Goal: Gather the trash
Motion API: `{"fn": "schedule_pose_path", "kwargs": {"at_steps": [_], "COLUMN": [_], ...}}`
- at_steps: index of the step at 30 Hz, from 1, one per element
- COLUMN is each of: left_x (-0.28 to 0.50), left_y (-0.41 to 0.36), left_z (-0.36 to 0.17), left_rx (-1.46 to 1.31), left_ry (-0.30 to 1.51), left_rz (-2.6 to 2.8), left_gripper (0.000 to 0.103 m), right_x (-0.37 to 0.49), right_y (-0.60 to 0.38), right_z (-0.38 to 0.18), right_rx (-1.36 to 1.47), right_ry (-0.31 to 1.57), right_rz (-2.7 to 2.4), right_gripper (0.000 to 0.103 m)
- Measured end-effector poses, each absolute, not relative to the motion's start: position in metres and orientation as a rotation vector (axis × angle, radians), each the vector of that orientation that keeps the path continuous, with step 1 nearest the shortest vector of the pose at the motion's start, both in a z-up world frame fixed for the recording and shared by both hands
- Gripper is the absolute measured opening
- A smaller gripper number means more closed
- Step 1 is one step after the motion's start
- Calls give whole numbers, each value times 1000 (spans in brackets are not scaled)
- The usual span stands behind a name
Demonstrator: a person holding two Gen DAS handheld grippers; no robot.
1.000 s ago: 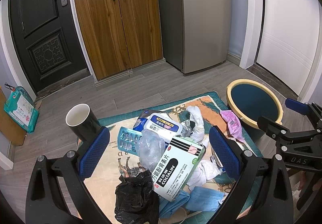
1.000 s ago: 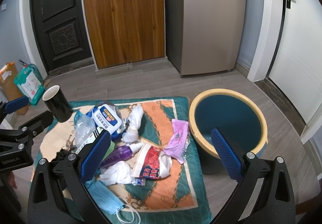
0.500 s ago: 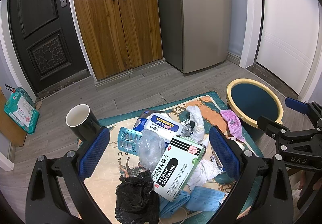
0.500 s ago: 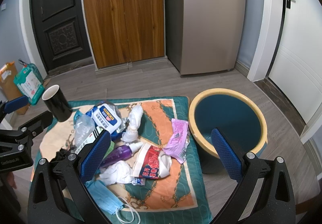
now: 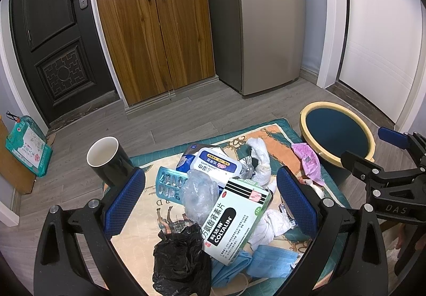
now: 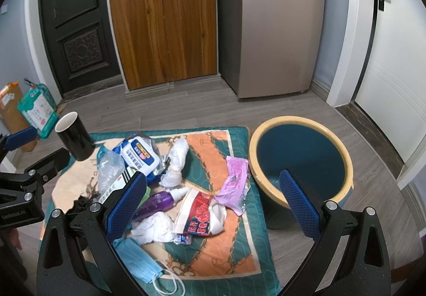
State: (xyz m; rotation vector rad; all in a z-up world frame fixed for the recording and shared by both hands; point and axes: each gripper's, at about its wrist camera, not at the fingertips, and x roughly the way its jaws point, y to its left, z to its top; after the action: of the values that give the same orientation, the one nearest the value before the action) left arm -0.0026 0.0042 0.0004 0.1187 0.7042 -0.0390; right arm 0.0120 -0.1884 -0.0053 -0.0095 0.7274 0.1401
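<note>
Both grippers hover above the mat, jaws wide apart and holding nothing. The left gripper [image 5: 210, 203] frames the tall end of the heap: the green-and-white medicine box [image 5: 237, 219] leans across a crumpled clear bag [image 5: 198, 193], with a black plastic bag [image 5: 181, 261] slumped at the mat's near edge, so the box looks the easiest first grab. The right gripper [image 6: 213, 205] straddles the gap between litter and bin; that suits short carries. Between its pads lie the red snack wrapper [image 6: 199, 216], the purple spray bottle [image 6: 159, 201] and a pink wrapper [image 6: 235, 180] lapping toward the right edge of the mat [image 6: 213, 264]. The blue bin [image 6: 300, 160] with its yellow rim stands on the floor just off that right edge, apparently empty. A blue face mask [image 6: 137, 258] hangs at the near left corner. The black mug [image 6: 76, 136] stands upright at the far left corner, likely not trash.
</note>
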Motion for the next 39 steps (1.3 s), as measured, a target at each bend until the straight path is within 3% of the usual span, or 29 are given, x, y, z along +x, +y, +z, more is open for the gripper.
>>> {"fn": "schedule_pose_path", "kwargs": {"at_steps": [16,33,39], "left_x": [40,122,140], "left_y": [6,15,-12], "left_z": [5,-47,-61], "left_rx": [118,84,113], "left_ry": [679,771,806], "left_rz": [-104,-94,-152], "left_gripper": [97,97,97], "right_x": [65,118,122], "right_y": [-243,-250,-245], "right_z": [4,-77,-101], "right_rx": [-67,61,101], "right_ry": [691,911,994], "right_rz": [90,135,158], "right_gripper": [99,99,88]}}
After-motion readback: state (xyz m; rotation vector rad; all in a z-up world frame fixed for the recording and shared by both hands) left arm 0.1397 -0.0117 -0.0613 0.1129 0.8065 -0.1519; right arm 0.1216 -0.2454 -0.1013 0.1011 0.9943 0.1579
